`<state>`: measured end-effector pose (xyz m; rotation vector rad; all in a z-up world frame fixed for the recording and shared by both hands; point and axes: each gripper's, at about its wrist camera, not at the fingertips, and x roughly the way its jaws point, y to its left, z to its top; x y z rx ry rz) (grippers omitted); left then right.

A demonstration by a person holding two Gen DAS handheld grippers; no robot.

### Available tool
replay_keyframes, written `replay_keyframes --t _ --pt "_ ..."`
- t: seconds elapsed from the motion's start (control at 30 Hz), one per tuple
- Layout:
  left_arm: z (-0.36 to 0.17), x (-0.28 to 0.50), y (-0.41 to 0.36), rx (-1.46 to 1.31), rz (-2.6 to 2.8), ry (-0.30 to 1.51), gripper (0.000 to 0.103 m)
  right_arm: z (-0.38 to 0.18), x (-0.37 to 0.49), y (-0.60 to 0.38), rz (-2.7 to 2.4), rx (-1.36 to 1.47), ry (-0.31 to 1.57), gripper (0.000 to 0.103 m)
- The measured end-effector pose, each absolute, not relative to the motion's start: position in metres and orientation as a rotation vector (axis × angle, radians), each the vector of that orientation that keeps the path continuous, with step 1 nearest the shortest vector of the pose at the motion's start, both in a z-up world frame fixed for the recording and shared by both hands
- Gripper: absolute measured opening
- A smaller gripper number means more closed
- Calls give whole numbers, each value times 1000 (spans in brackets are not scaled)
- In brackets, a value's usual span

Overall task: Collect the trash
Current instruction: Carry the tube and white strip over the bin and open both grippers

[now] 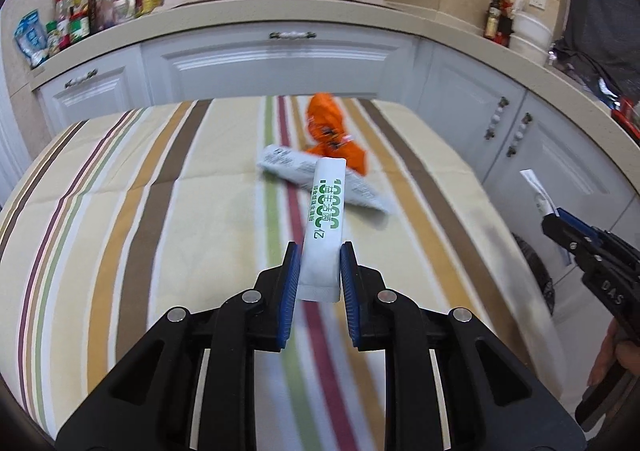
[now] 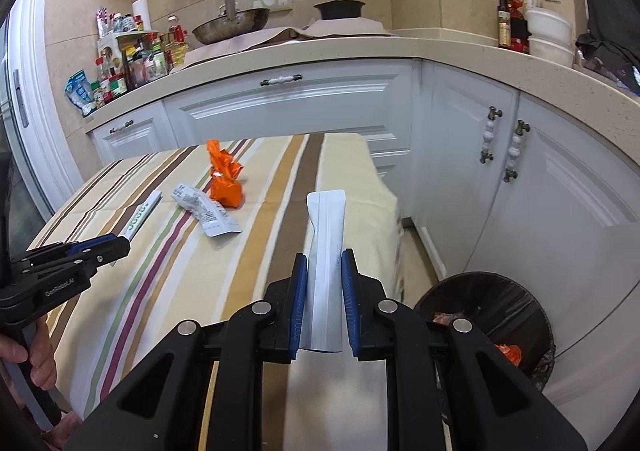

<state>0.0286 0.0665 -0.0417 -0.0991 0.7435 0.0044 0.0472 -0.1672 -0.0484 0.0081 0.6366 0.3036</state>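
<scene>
Gripping: left gripper (image 1: 319,269) clamped its blue pads on a white sachet with green print (image 1: 323,219), the sachet pointing forward and raised off the striped tablecloth (image 1: 160,211)
Right gripper: right gripper (image 2: 324,301) was pinched on a plain white sachet (image 2: 326,251), held up beyond the cloth's edge
Ahead of left gripper: a grey-printed wrapper (image 1: 304,175) lay on the cloth just past the held sachet's tip, with a crumpled orange wrapper (image 1: 332,135) beyond it, touching or overlapping it
Below right gripper, to its right: a dark bin with a black liner (image 2: 500,315) stood on the floor against the white cabinets (image 2: 460,155), some orange scrap already inside
Far ahead: worktop with a wok (image 2: 232,25), a black pot (image 2: 339,9) and a cluster of bottles (image 2: 132,59)
</scene>
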Motion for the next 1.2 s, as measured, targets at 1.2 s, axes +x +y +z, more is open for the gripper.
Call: replay_keyframes --t 1.2 --pt "-27 85 -212 110 -335 542 22 -52 44 -347 -60 89 506 26"
